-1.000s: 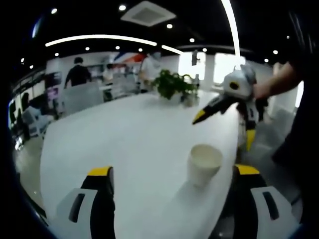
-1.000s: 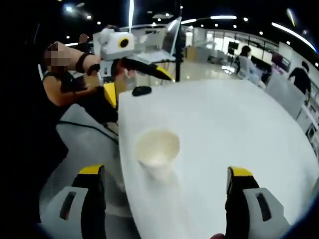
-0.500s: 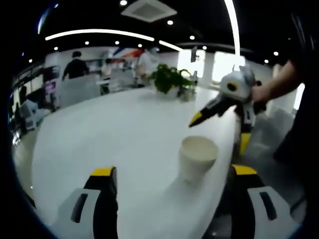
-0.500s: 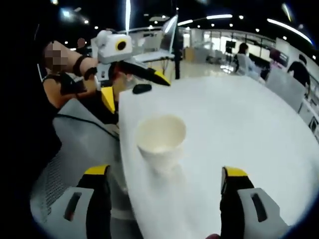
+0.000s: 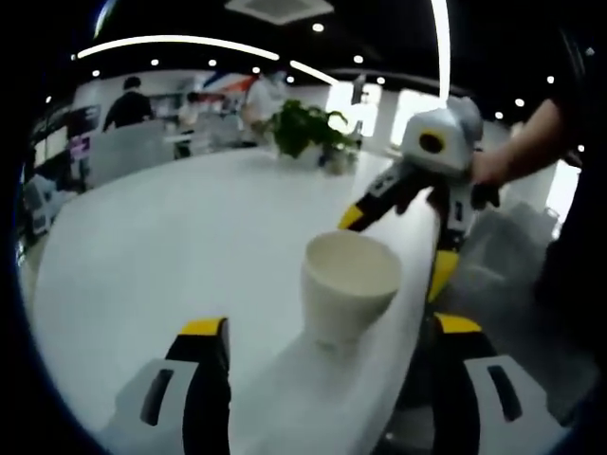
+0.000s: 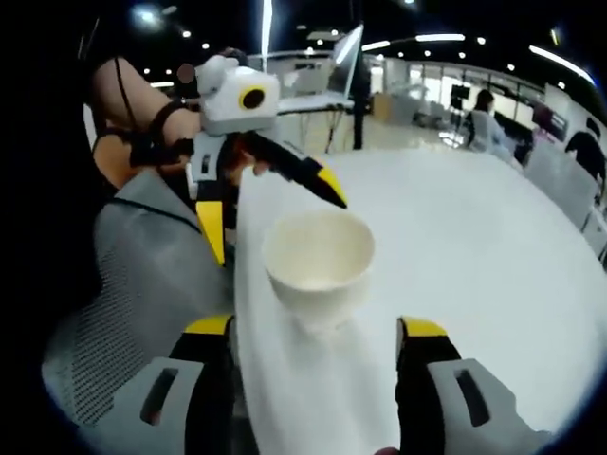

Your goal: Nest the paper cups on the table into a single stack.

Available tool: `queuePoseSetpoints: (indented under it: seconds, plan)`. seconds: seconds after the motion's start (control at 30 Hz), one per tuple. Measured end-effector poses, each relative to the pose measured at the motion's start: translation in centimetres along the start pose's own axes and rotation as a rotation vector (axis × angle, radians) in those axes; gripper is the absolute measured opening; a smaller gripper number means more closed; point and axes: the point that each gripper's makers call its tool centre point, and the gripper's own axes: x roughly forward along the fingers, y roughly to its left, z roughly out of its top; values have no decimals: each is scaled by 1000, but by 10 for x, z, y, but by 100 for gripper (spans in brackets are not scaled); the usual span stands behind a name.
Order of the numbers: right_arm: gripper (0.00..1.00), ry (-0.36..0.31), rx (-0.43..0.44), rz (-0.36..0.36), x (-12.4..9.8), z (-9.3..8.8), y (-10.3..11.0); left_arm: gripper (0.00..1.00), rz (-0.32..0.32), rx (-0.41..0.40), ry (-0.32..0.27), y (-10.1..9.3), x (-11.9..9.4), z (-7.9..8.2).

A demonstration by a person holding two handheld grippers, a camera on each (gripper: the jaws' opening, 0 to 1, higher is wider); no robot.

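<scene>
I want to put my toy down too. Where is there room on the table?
The table is bare from the cup back to the plant. It is crowded at the near edge, where the cup stands between both grippers: left gripper, right gripper.

Right gripper [image 6: 313, 332] at frame bottom, yellow-tipped jaws spread wide. Paper cup [image 6: 319, 266] upright near centre on white table [image 6: 493, 246], close to table's edge, above and between jaws, untouched. Left gripper [image 6: 270, 204] at upper left, held by hand [image 6: 156, 133], jaws apart, one yellow tip just above cup rim.
</scene>
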Motion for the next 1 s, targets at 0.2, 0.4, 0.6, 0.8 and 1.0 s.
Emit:
queuePoseSetpoints:
  seconds: [0.2,0.4,0.6,0.8,1.0]
  plan:
    - [57,-10,-3,14,1,4,0,78,-2,11,0,-1,3,3]
    - [54,-23,4,18,6,7,-3,68,-19,57,19,-2,8,1]
    - [51,-30,12,36,11,11,-3,62,-45,72,36,-4,12,2]
    - [48,-42,14,56,15,15,-4,53,-83,140,76,-7,17,-2]
    - [43,-32,5,75,18,14,-5,43,-119,196,84,-9,21,1]
